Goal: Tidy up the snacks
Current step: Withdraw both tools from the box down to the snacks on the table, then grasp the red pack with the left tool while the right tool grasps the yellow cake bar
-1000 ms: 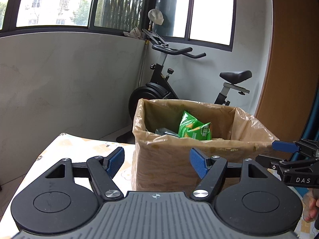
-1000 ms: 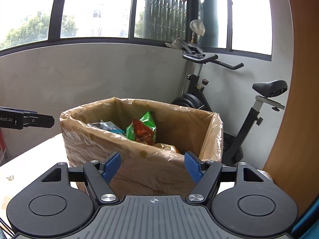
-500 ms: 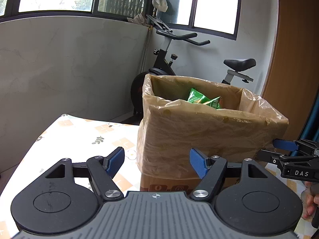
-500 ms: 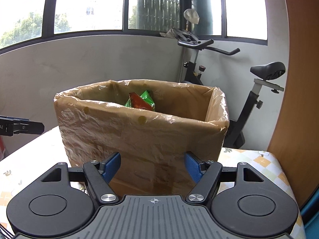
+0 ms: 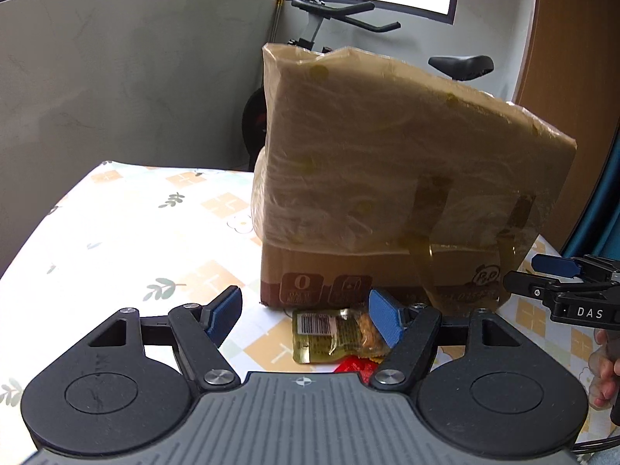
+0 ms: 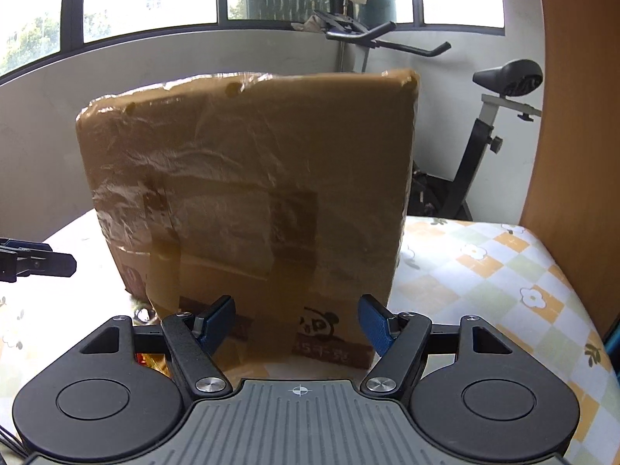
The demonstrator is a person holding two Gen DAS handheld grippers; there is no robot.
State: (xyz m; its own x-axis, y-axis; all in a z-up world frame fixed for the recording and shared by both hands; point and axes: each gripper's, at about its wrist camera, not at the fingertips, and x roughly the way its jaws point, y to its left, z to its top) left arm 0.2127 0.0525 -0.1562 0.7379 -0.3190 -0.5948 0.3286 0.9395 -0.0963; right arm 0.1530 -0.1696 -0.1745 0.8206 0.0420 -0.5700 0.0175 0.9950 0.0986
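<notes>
A tall cardboard box (image 5: 387, 162) lined with a brown plastic bag stands on the patterned table; its inside is hidden from this low angle. In the right wrist view the same box (image 6: 252, 193) fills the middle. A clear yellowish snack packet (image 5: 333, 333) lies on the table at the box's foot, with a red packet (image 5: 354, 366) partly hidden just below it. My left gripper (image 5: 304, 316) is open, low over the table, with the clear packet between its blue pads but untouched. My right gripper (image 6: 296, 323) is open and empty, facing the box's near wall.
The table (image 5: 116, 240) has a floral checked cloth. An exercise bike (image 6: 500, 124) stands behind the box by a grey wall and windows. A wooden panel (image 6: 573, 116) rises at the right. The right gripper (image 5: 562, 283) and a hand (image 5: 604, 368) show in the left wrist view.
Both grippers have dropped toward the table, so the box's open top and the green packets inside went out of sight. The packets at the box's foot came into view. Jaws stayed apart.
</notes>
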